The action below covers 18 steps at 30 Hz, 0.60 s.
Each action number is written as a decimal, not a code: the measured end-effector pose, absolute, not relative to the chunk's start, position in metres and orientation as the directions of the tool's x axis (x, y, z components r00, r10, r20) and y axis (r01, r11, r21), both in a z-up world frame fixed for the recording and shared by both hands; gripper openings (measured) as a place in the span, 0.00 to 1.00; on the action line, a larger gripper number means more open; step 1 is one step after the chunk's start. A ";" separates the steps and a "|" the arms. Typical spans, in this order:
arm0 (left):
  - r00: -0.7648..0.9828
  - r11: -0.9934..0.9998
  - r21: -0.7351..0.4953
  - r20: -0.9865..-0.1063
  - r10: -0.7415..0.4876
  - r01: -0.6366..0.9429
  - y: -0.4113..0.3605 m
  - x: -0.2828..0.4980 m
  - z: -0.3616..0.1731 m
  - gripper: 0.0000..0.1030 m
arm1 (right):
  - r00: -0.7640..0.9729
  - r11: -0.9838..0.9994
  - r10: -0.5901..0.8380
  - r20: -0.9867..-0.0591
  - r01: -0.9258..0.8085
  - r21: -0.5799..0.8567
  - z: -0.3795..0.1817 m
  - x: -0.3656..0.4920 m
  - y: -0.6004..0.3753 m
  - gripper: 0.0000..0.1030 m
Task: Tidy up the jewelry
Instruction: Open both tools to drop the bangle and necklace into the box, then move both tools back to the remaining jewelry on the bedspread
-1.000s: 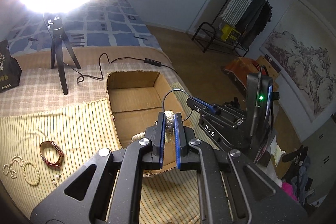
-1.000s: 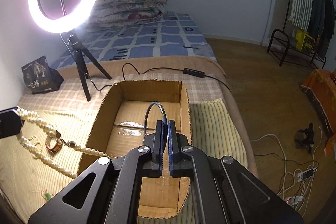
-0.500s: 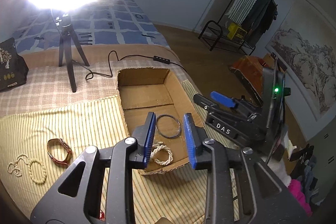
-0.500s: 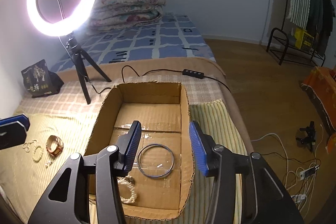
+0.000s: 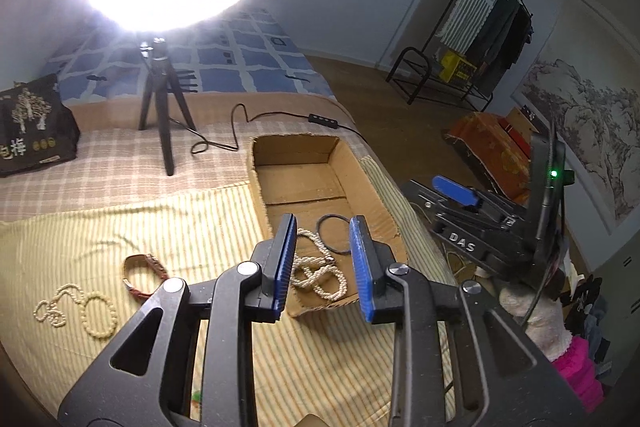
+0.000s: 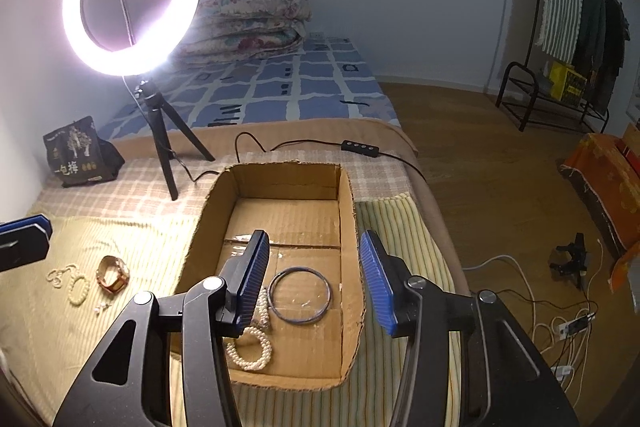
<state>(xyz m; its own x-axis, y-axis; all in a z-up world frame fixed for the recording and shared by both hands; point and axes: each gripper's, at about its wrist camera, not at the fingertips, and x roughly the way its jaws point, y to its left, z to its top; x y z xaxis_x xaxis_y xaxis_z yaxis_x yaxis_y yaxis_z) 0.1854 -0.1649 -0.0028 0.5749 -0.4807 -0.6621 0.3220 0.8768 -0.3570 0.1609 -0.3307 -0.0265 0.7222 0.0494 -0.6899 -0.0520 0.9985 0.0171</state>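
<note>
An open cardboard box sits on the striped cloth. Inside it lie a pearl necklace and a dark thin bangle. My left gripper hovers open over the box's near end, nothing between its fingers. My right gripper is also open above the box and holds nothing. Left of the box on the cloth lie a brown strap watch, a bead bracelet and a small pearl chain.
A ring light on a tripod stands behind the box, its cable and controller trailing right. A black bag sits at the far left. The bed edge drops to the wooden floor on the right.
Both grippers opened; the pearl necklace left the left one and the bangle left the right one, and both now lie in the box. Both grippers pulled back and up a little.
</note>
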 end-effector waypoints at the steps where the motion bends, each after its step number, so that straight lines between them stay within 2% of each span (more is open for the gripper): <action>1: 0.579 0.879 -0.354 -0.661 -0.477 0.320 -0.162 0.183 -0.001 0.26 | 0.724 0.998 0.050 -0.688 -0.053 0.017 -0.025 0.158 -0.330 0.45; 8: 0.619 0.898 -0.319 -0.650 -0.441 0.304 -0.130 0.166 0.015 0.26 | 0.736 0.997 0.065 -0.673 -0.069 0.021 -0.011 0.136 -0.316 0.45; 12: 0.647 0.911 -0.291 -0.642 -0.412 0.291 -0.106 0.152 0.025 0.26 | 0.748 0.996 0.078 -0.659 -0.084 0.022 -0.002 0.119 -0.304 0.51; 16: 0.669 0.927 -0.259 -0.641 -0.375 0.271 -0.083 0.139 0.026 0.26 | 0.749 0.993 0.105 -0.655 -0.114 0.028 0.002 0.105 -0.288 0.52; 17: 0.673 0.930 -0.254 -0.642 -0.367 0.265 -0.077 0.137 0.025 0.27 | 0.748 0.992 0.112 -0.654 -0.123 0.029 0.002 0.101 -0.284 0.52; 18: 0.676 0.934 -0.248 -0.645 -0.356 0.256 -0.069 0.134 0.024 0.33 | 0.748 0.991 0.116 -0.654 -0.130 0.027 0.002 0.098 -0.280 0.52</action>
